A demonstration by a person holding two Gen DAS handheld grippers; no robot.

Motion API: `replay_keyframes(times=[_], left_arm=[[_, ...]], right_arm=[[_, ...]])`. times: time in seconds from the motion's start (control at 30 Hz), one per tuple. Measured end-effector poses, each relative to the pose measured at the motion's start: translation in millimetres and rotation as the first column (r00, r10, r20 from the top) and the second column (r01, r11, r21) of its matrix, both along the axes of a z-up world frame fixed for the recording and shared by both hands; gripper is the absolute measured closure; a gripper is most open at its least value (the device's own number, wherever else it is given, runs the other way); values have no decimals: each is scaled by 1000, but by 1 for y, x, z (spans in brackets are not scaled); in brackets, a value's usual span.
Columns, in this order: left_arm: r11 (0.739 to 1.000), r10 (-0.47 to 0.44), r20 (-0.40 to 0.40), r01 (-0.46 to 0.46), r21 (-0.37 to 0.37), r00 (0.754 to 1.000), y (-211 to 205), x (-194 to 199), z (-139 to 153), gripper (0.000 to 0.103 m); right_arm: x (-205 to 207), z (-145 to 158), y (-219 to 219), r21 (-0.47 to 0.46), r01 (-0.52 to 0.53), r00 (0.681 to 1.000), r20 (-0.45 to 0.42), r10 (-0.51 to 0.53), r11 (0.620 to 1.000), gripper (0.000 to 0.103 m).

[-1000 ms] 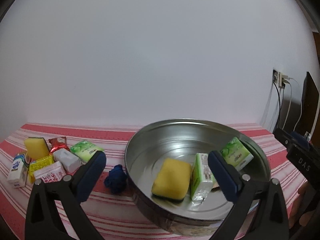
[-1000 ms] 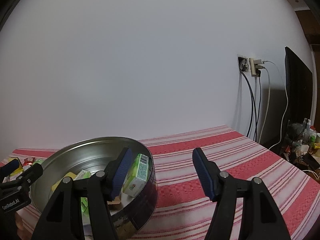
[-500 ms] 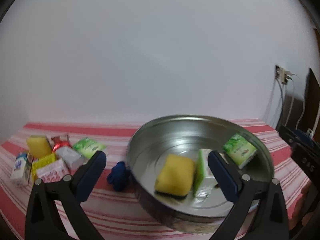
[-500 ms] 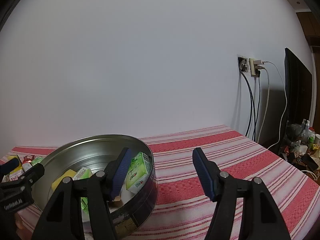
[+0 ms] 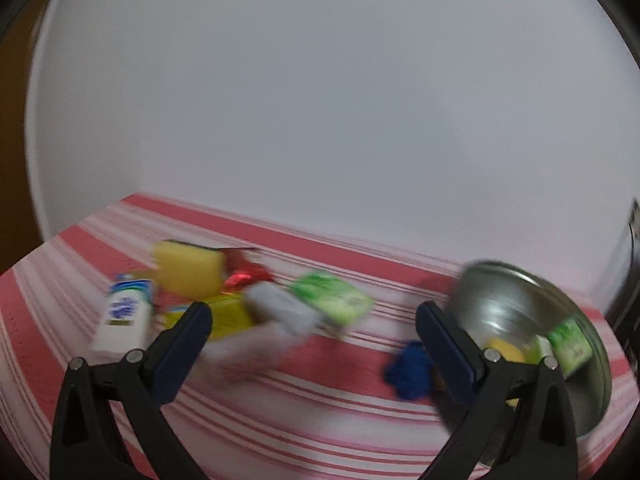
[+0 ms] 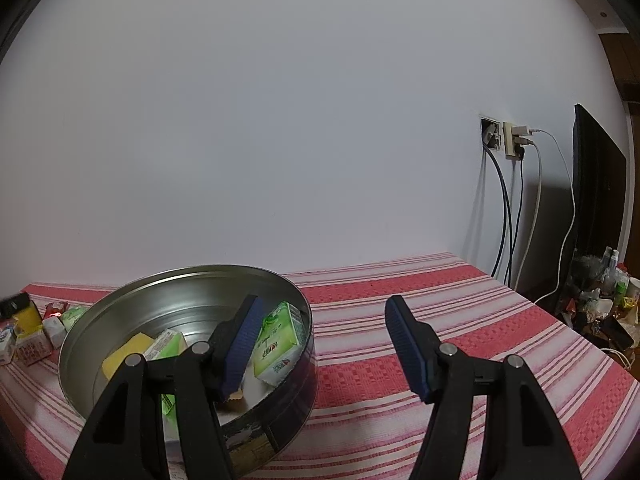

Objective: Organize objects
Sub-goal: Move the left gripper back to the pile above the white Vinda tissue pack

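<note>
Both claws released and empty: left claw (image 5: 312,316) faces the loose packets (image 5: 328,296) on the desk (image 5: 280,392) left of the tin (image 6: 276,432), right claw (image 6: 320,320) beside its rim; a hasty, blurred grab risks scattering packets

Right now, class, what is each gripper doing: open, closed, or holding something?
Left gripper: open, holding nothing, with loose packets beyond it.
Right gripper: open, holding nothing, beside the round tin.
</note>
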State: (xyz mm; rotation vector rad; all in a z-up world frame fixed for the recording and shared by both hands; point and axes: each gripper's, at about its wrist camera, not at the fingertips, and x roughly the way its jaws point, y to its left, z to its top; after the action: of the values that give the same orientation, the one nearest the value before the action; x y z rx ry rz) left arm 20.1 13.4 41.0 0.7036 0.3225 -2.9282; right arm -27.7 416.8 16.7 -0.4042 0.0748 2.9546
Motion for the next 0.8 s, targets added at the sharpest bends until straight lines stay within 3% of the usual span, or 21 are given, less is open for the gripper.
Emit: replay_keyframes(times=[0.13,0.3,0.43,0.6,0.67,0.8], left_arm=[[987,142,33,-144,67,989,-65,0,-2,0],[951,275,162,-292,98,948,-134,-13,-18,0],[942,248,268,-296,159,931,-164,-29,-34,0],[952,137,390,-230,203,910,-168,-57,-54,0],[958,137,447,-234,167,884,-161,-65,-66,2],[970,180,437,-233,70,881,-154,-65,-66,4]], right_arm=[[-1,-1,0,1,2,1000,2,-2,1000,37],[-3,-1,-2,16,12,1000,8,-12,1000,37],[-3,-1,-2,24,14,1000,10,-14,1000,37],[-3,-2,-1,21,11,1000,14,-11,1000,37],[-4,-2,0,21,7,1000,15,-8,1000,37],[-5,-2,0,25,1,1000,19,-1,1000,37]])
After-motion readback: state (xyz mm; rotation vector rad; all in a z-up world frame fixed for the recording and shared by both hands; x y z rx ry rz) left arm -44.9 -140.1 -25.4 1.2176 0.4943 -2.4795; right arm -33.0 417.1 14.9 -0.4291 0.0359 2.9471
